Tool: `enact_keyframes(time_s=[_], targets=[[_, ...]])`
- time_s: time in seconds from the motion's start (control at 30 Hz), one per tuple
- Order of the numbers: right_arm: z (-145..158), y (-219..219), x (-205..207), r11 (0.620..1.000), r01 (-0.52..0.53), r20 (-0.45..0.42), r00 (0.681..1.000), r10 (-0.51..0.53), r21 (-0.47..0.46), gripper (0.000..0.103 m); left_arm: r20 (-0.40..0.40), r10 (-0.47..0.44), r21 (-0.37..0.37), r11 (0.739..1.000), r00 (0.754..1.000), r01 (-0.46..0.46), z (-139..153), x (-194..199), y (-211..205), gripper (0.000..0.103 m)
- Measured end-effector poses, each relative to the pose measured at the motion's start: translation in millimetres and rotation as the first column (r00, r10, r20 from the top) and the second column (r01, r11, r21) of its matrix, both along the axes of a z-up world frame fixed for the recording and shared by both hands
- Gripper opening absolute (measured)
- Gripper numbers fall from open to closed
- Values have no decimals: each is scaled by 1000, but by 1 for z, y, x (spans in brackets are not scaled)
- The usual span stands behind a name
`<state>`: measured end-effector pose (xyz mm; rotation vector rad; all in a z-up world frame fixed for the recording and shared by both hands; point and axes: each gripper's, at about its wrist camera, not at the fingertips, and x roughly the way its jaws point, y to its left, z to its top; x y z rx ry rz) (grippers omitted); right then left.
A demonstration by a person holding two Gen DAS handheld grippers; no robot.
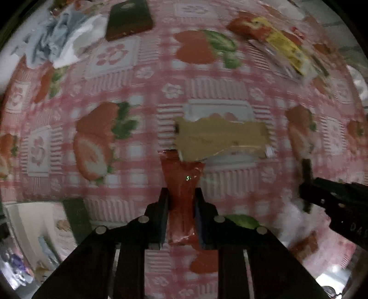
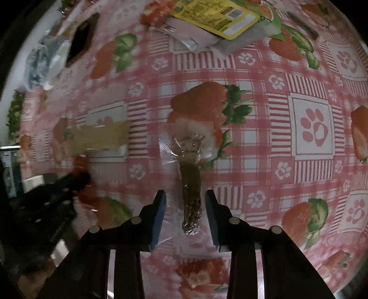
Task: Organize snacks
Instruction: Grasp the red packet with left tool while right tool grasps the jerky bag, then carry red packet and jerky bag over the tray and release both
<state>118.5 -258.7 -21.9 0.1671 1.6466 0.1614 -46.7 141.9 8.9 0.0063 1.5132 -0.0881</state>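
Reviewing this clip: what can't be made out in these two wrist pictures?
- Red snack packet, left wrist view: its lower end is hidden behind the left tongs shut on it.
- Clear-wrapped brown stick, right wrist view: whether the pads of the right tongs press its wrapper; glare hides the film's edges.
- Yellow-labelled packet, right wrist view: cut off by the top edge, print too small.
- Dark flat object, left wrist view: motion-blurred, unidentifiable.

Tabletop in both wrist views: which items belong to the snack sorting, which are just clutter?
Job items:
red snack packet, clamped in left claw
clear-wrapped brown stick snack, between right claw fingers
yellow-labelled packet pile

Lying about:
dark phone
crumpled blue-white cloth
tan tape patch on tablecloth
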Motion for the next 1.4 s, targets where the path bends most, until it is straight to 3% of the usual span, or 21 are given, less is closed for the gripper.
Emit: enact_keyframes(time_s=[0.43, 0.6, 0.8, 1.03, 1.4], targets=[[39, 18, -68, 993, -52, 8, 999, 51, 104, 36, 85, -72, -110, 991, 994, 82, 60, -97, 18, 23], [44, 33, -90, 989, -81, -18, 996, 83, 123, 37, 99, -43, -99, 994, 994, 52, 83, -121, 40, 23], [47, 65, -105, 981, -147, -30, 988, 152, 130, 37, 94, 47, -67, 997, 994, -41, 88, -147, 82, 23], [61, 113, -105, 953, -279, 9, 960, 280, 121, 37, 117, 160, -62, 986, 980, -154, 96, -167, 127, 23], [73, 186, -114, 883, -454, 36, 891, 453, 120, 37, 113, 202, -39, 979, 973, -199, 90, -195, 162, 23]])
